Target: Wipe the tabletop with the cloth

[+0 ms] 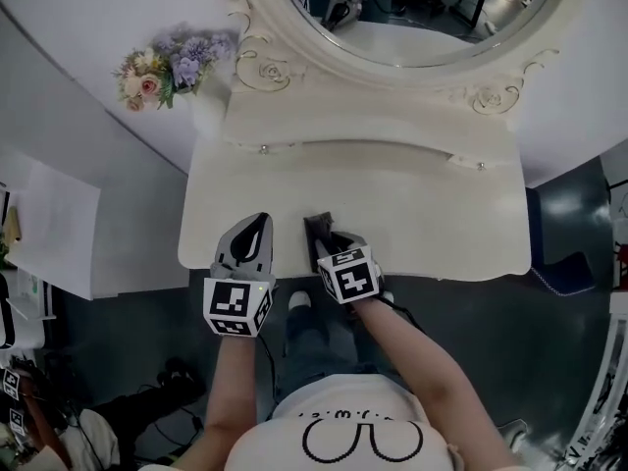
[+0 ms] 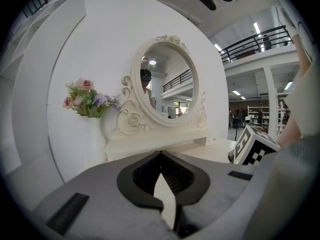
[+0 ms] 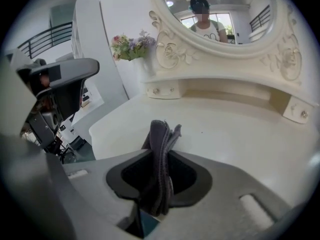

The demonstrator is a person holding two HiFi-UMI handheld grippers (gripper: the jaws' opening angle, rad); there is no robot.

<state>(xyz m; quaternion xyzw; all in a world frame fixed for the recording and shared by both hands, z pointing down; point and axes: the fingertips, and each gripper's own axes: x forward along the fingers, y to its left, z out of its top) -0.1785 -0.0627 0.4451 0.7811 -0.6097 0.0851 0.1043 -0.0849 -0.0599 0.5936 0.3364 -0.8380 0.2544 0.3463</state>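
Right gripper view: folded, ribbed cloth.

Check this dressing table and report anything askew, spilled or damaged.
Nothing stands out. The tabletop is bare and unmarked, the flowers stand upright beside the mirror, and the mirror looks intact. The cloth is bunched in the right gripper near the front edge.

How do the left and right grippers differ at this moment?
The right gripper is shut on the folded dark cloth, which sticks up past its jaws. The left gripper has its jaws together with nothing between them. The right gripper sits nearer the middle of the tabletop, with the left gripper beside it toward the left end. Both are at the tabletop's front edge, pointing toward the mirror.
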